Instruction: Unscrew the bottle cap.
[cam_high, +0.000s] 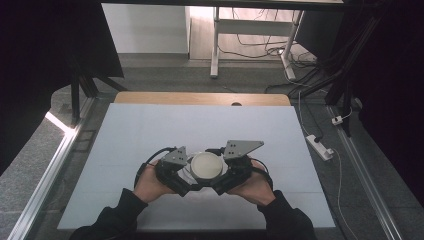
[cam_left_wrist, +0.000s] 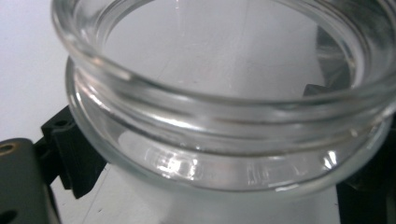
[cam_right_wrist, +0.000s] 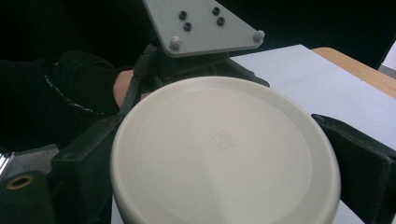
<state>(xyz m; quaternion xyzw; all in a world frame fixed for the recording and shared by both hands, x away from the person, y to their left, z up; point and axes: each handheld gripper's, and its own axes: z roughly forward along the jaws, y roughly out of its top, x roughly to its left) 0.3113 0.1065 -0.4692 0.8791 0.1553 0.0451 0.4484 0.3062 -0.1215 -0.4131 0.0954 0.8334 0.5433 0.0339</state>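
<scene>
At the near middle of the white table (cam_high: 150, 130), I am bringing my two grippers together around a clear glass jar (cam_left_wrist: 224, 140) and its off-white round lid (cam_high: 206, 166). My left gripper (cam_high: 175, 172) is clamping the jar's body just beneath the threaded neck, one black jaw pressing the glass at the lower left of the left gripper view and the other at the lower right, so the open mouth is looming large before the camera. My right gripper (cam_high: 235, 172) is holding the lid, its jaws set fairly wide and bearing on the rim from either side in the right gripper view, the lid's flat top facing the lens. From the high view the lid is sitting between the two grippers, directly over the jar. My left hand (cam_right_wrist: 123, 88) in its dark sleeve is showing beyond the lid.
</scene>
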